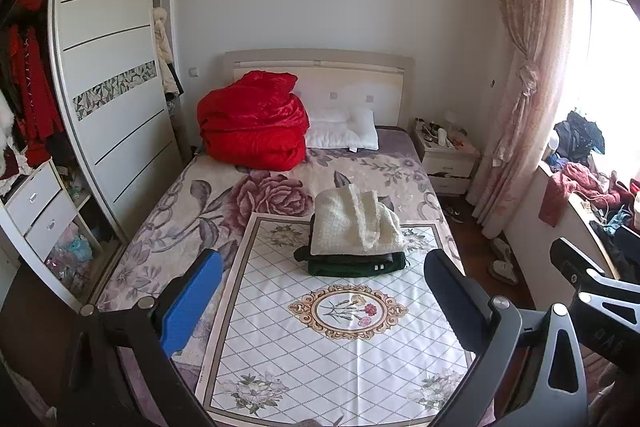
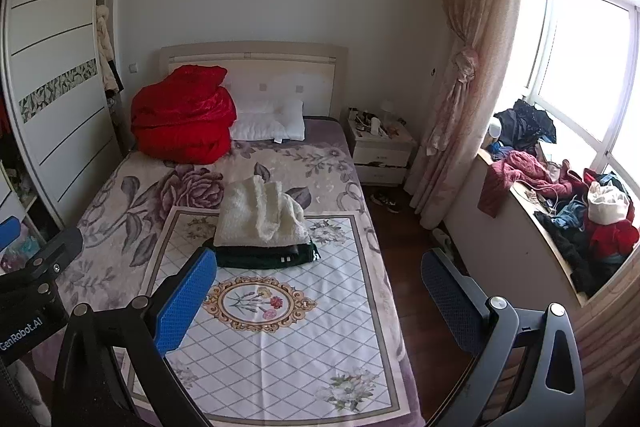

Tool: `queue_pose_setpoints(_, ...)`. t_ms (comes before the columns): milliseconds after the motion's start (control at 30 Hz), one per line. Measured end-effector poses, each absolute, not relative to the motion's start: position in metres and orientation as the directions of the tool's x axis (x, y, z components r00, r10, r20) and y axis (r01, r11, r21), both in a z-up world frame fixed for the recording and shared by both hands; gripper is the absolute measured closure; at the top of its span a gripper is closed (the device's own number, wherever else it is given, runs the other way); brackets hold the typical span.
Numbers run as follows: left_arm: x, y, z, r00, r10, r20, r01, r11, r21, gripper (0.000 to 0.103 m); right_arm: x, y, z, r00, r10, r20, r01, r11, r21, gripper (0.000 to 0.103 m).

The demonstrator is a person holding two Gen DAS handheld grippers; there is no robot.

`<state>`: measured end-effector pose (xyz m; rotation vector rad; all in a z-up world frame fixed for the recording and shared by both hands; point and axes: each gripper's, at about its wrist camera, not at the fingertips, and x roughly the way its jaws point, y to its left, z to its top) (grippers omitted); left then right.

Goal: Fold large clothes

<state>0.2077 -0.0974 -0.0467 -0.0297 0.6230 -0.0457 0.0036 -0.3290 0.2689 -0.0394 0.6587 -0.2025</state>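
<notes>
Cream fleece garment [image 1: 356,223]: folded, stacked on dark green folded clothes [image 1: 352,263], mid-bed.
Bed [image 1: 160,219]: floral cover, white diamond-patterned cloth [image 1: 340,355] beneath the stack.
Left gripper [image 1: 324,311]: blue fingers spread wide, empty, above cloth.
Right gripper [image 2: 320,307]: likewise spread, empty.

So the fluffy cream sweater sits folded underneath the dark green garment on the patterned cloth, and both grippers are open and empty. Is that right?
Not quite: the cream sweater lies on top of the dark green garment, not underneath, as the left wrist view shows. The rest holds: the stack sits on the patterned cloth, and the left gripper and right gripper are open and empty.
</notes>
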Motion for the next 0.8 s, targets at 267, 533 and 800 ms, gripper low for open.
queue_pose_setpoints(267, 0.2076, -0.0990, -0.0445, 0.810, -0.057, -0.583, 0.039, 0.998, -0.043, 0.000, 0.0048, -0.3297, 0.2696, 0.775, -0.190, -0.603, 0.166, 0.981, -0.096, 0.000)
queue_pose_setpoints(533, 0.2073, -0.1016, -0.0439, 0.808, -0.066, -0.585, 0.044, 0.998, -0.051, 0.000, 0.0018, -0.3292, 0.2686, 0.771, -0.180, -0.611, 0.164, 0.983, -0.082, 0.000)
queue_pose_setpoints(800, 0.2075, -0.1041, -0.0452, 0.802, -0.070, -0.593, 0.048, 0.997, -0.054, 0.000, 0.0059, -0.3293, 0.2656, 0.767, -0.178, -0.616, 0.161, 0.983, -0.084, 0.000)
